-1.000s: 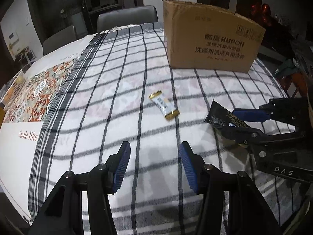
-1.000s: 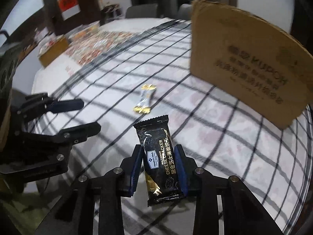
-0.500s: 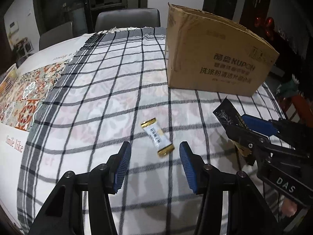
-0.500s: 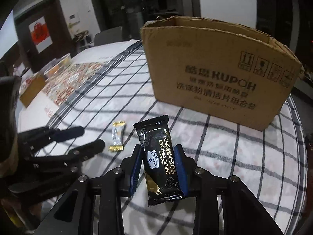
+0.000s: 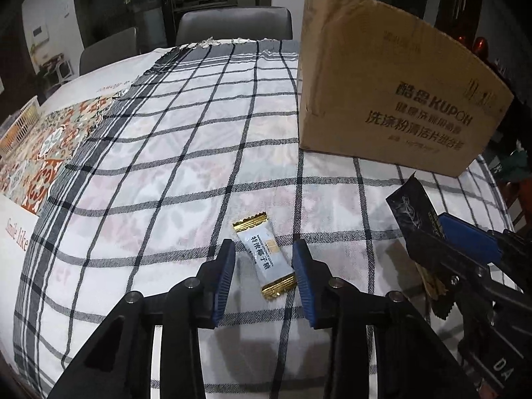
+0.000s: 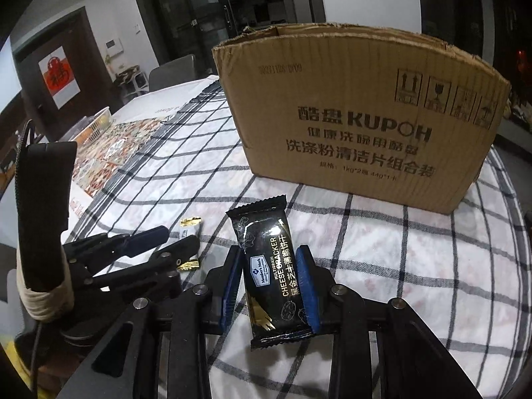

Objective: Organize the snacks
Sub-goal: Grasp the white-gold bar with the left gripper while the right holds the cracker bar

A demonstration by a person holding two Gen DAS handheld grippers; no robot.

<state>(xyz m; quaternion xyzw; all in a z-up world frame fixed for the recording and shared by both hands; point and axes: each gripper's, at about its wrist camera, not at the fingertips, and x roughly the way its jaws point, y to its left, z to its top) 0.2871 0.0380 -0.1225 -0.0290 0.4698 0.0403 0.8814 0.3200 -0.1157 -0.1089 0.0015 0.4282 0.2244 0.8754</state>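
Observation:
A small white snack packet with gold ends (image 5: 265, 256) lies on the checked tablecloth. My left gripper (image 5: 264, 261) is open with one finger on each side of the packet, not closed on it. It also shows in the right wrist view (image 6: 189, 242), partly hidden by the left gripper (image 6: 173, 241). My right gripper (image 6: 269, 266) is shut on a black cheese cracker packet (image 6: 271, 266) and holds it above the table. That packet also shows in the left wrist view (image 5: 412, 211). A brown cardboard box (image 6: 359, 116) stands open-topped beyond both grippers.
The checked tablecloth (image 5: 199, 153) covers the table. A patterned mat (image 5: 50, 139) and a pale basket (image 5: 20, 123) lie at the left. Grey chairs (image 5: 232, 26) stand behind the far edge. The box (image 5: 392, 96) stands at the back right.
My left gripper has moved forward so its open fingers now straddle the white packet. My right gripper has carried the black packet closer to the box.

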